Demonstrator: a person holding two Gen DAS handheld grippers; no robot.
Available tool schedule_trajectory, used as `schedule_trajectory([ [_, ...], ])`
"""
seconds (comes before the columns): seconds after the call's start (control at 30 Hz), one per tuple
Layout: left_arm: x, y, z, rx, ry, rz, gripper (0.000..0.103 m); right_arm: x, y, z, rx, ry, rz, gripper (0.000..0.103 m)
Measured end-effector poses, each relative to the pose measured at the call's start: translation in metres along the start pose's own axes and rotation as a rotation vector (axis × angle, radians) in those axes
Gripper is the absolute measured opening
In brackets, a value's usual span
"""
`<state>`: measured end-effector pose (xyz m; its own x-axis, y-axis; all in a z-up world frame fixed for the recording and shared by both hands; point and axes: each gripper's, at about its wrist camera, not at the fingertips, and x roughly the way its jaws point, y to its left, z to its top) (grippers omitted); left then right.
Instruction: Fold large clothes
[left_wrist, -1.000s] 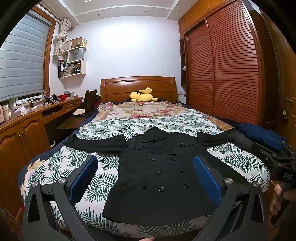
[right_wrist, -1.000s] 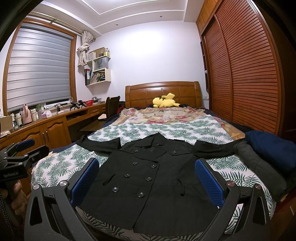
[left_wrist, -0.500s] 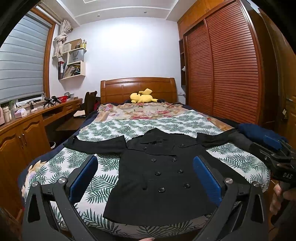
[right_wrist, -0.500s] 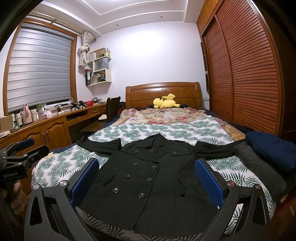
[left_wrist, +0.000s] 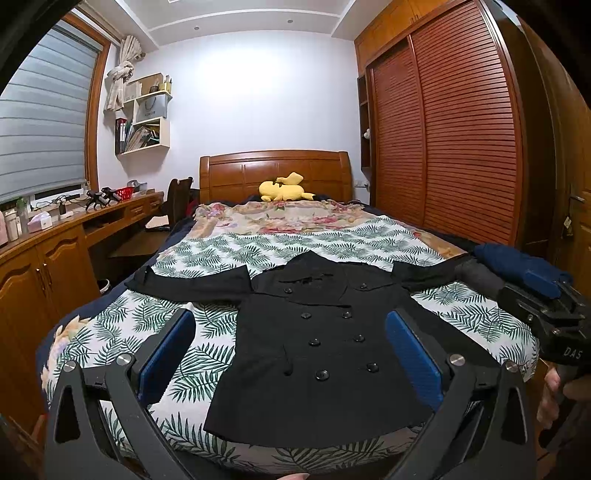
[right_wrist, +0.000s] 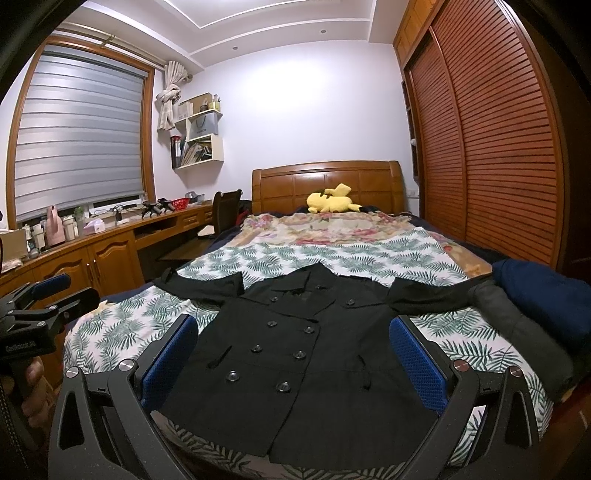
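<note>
A black double-breasted coat lies flat and face up on the leaf-print bed cover, sleeves spread to both sides, hem toward me. It also shows in the right wrist view. My left gripper is open and empty, held above the foot of the bed before the coat's hem. My right gripper is open and empty at the same distance. Each gripper shows at the edge of the other's view: the right one, the left one.
Folded dark grey and navy clothes lie at the bed's right edge. A yellow plush toy sits by the headboard. A wooden desk and cabinets run along the left; a slatted wardrobe stands right.
Both views have shifted only slightly; the coat sits a little lower in the frames. Both grippers stay open and nothing has been touched.
</note>
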<state>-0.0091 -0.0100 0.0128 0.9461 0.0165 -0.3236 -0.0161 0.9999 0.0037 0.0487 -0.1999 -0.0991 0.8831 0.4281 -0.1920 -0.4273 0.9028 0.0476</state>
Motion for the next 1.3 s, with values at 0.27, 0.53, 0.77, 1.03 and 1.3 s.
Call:
schedule_trajectory([
  [0.27, 0.027, 0.008, -0.02, 0.009, 0.079, 0.036, 0.103, 0.015, 0.002, -0.005, -0.012, 0.031, 0.0, 0.103],
  [0.53, 0.049, 0.02, -0.04, -0.016, 0.123, 0.039, 0.103, 0.036, 0.001, -0.007, -0.016, 0.074, 0.017, 0.103],
  [0.77, 0.08, 0.039, -0.058, -0.019, 0.172, 0.053, 0.103, 0.069, 0.007, -0.002, -0.06, 0.069, 0.048, 0.103],
  [1.03, 0.104, 0.065, -0.066, -0.035, 0.205, 0.092, 0.103, 0.111, 0.008, 0.006, -0.139, 0.08, 0.097, 0.103],
  [1.3, 0.148, 0.095, -0.08, -0.072, 0.29, 0.063, 0.103, 0.162, 0.001, 0.009, -0.115, 0.094, 0.182, 0.103],
])
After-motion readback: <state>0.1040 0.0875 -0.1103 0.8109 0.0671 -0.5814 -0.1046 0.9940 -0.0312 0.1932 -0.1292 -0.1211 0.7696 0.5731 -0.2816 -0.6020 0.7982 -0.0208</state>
